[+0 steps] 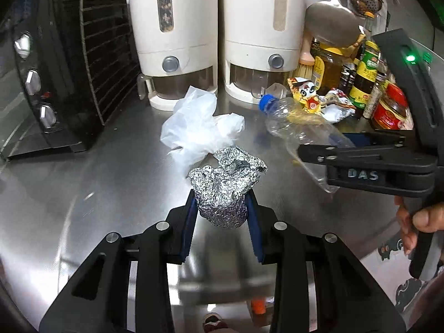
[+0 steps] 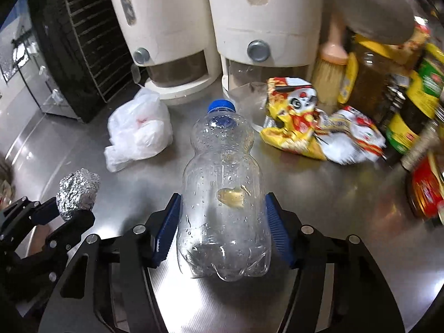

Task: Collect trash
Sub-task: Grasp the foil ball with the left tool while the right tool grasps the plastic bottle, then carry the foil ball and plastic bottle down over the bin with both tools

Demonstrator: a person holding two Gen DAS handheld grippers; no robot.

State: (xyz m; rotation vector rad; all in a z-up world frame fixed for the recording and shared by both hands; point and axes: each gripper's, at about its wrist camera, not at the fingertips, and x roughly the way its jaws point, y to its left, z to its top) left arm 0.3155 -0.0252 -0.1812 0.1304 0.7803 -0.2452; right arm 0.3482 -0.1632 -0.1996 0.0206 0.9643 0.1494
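Note:
My left gripper (image 1: 222,208) is shut on a crumpled foil ball (image 1: 226,186) and holds it above the steel counter (image 1: 97,194); the ball also shows in the right wrist view (image 2: 77,190). My right gripper (image 2: 222,216) is shut on a clear plastic bottle (image 2: 222,194) with a blue cap, lifted off the counter; the bottle also shows in the left wrist view (image 1: 299,127). A crumpled white plastic bag (image 1: 197,127) lies on the counter behind the foil. A yellow and red snack wrapper (image 2: 308,122) lies at the right.
Two white dispensers (image 1: 177,36) stand at the back. A black oven (image 1: 50,83) with a wire rack is on the left. Sauce jars and bottles (image 1: 366,83), a brush (image 2: 330,69) and hanging ladles crowd the right side.

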